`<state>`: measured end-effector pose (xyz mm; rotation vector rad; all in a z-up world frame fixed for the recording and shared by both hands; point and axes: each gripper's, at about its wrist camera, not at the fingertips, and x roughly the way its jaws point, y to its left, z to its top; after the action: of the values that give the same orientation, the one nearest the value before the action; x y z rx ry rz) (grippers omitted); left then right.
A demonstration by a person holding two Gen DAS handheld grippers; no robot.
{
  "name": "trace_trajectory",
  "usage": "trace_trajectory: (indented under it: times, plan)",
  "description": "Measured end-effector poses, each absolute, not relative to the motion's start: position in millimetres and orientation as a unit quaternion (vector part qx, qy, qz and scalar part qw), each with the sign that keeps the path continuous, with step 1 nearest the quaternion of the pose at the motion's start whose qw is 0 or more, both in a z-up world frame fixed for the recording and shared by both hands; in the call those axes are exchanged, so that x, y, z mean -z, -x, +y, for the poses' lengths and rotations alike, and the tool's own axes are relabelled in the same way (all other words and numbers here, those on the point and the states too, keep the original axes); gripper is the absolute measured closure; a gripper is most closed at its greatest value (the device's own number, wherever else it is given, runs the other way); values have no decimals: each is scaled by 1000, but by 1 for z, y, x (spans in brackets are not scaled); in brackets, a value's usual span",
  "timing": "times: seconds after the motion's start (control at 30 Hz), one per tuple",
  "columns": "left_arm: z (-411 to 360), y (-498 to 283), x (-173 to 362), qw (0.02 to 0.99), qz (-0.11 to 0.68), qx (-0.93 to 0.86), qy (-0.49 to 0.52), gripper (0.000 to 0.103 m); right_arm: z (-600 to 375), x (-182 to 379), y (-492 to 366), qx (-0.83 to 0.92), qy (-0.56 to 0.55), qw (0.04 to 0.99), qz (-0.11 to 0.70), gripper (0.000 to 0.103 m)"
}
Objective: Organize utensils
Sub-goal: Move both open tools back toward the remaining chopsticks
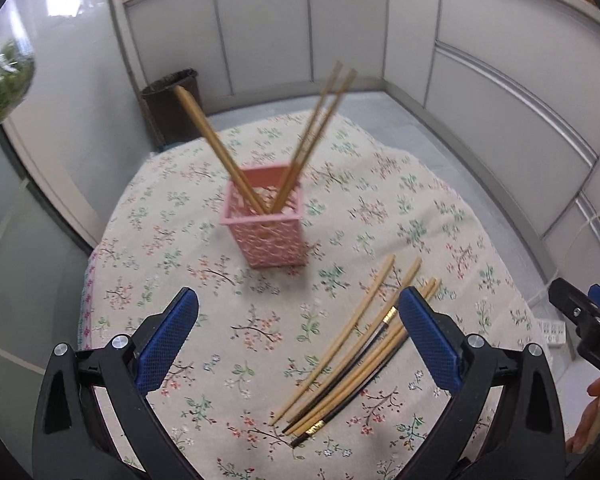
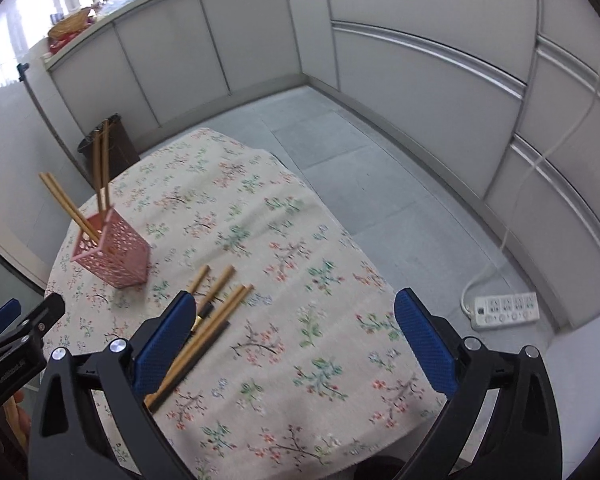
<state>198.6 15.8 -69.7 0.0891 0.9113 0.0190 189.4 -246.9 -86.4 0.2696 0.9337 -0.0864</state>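
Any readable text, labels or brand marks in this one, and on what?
"DA": white letters, cut off at the frame edge, on the right gripper's black body as the left wrist view shows it.
White lettering on the left gripper's body in the right wrist view: too blurred to read.
Markings on the power strip: too small to read.

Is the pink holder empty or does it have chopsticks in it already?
Not empty. The pink holder stands upright with four wooden chopsticks leaning out of its top.

Bright daylight from upper-left windows; slight motion blur; strong fisheye edge distortion.
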Motion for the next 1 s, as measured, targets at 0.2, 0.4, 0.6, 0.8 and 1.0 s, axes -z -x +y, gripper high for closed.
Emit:
trace_trajectory:
  times: [0.2, 0.4, 0.6, 0.8, 1.0]
  plan:
    - [-14, -215, 105, 869, 487, 17, -86, 7, -266, 110, -177, 38, -167, 852, 495, 6]
    - [-36, -224, 128, 850, 516, 46, -96, 7, -289, 114, -175, 60, -212, 838, 498, 6]
    - [-49, -249, 149, 824, 555, 93, -57, 7, -296, 117, -175, 64, -223, 833, 503, 6]
    - [-42, -288, 169, 798, 593, 107, 30, 7, -298, 122, -180, 52, -235, 823, 515, 6]
    - [-52, -321, 184, 793, 603, 86, 1, 39, -306, 136, -185, 43, -282, 793, 538, 6]
